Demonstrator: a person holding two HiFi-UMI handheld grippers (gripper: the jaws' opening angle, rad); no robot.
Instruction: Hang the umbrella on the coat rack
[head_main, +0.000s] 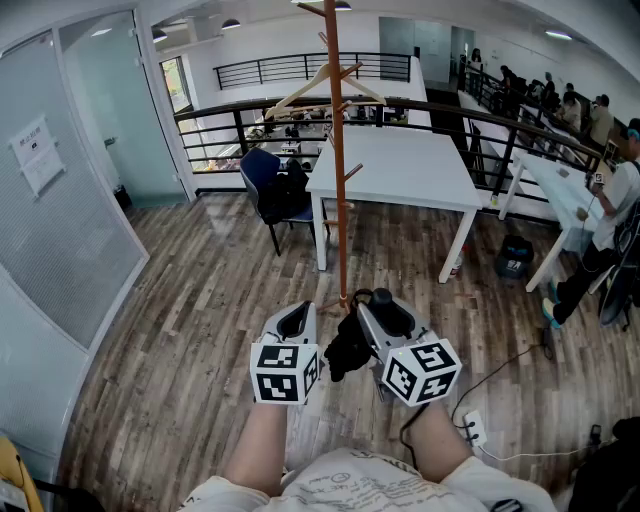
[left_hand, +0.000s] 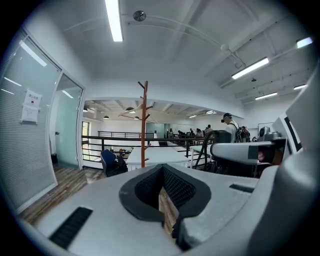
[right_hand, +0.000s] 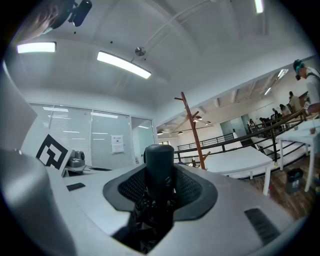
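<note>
A tall wooden coat rack (head_main: 338, 180) stands on the plank floor straight ahead of both grippers; it also shows in the left gripper view (left_hand: 144, 125) and the right gripper view (right_hand: 192, 127). My right gripper (head_main: 378, 315) is shut on a black folded umbrella (head_main: 348, 350). The umbrella's round handle (right_hand: 159, 170) sticks up between the right gripper's (right_hand: 159, 200) pads, and its fabric hangs below them. Just left of it, my left gripper (head_main: 297, 318) is shut with nothing in it. In its own view the left gripper (left_hand: 167, 210) shows only a thin slit between the jaws.
A wooden hanger (head_main: 322, 85) hangs high on the rack. Behind the rack are a white table (head_main: 400, 165) and a blue chair (head_main: 268, 190). A glass wall (head_main: 70, 200) runs along the left, a black railing (head_main: 240, 110) at the back. People stand at the right. A power strip (head_main: 470, 428) lies on the floor.
</note>
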